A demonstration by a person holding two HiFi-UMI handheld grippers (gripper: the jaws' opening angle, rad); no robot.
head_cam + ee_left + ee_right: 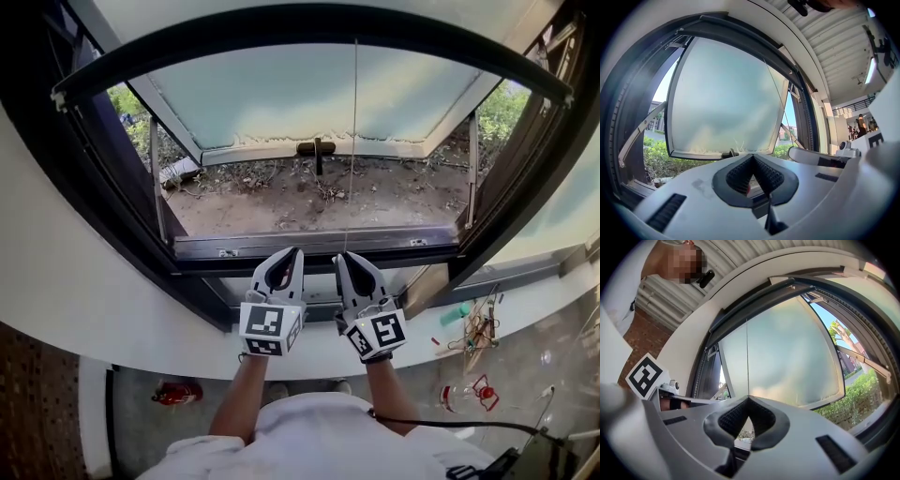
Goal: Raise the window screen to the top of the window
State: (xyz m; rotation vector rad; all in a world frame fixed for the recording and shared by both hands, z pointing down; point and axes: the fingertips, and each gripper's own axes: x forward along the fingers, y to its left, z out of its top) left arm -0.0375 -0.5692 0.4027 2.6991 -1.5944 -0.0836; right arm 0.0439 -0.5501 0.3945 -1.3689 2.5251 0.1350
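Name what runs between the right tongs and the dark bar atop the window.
A thin cord, straight from the dark bar into the closed right tongs; head view shows it.

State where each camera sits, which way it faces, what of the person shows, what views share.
Head view: on the head, looking steeply down at the window frame; forearms, left hand-held gripper and right hand-held gripper show.
Left gripper view: on that gripper, facing the open frosted sash over its closed jaws.
Right gripper view: facing the same sash along the cord that its jaws pinch.
Shared: all three show sash and cord.
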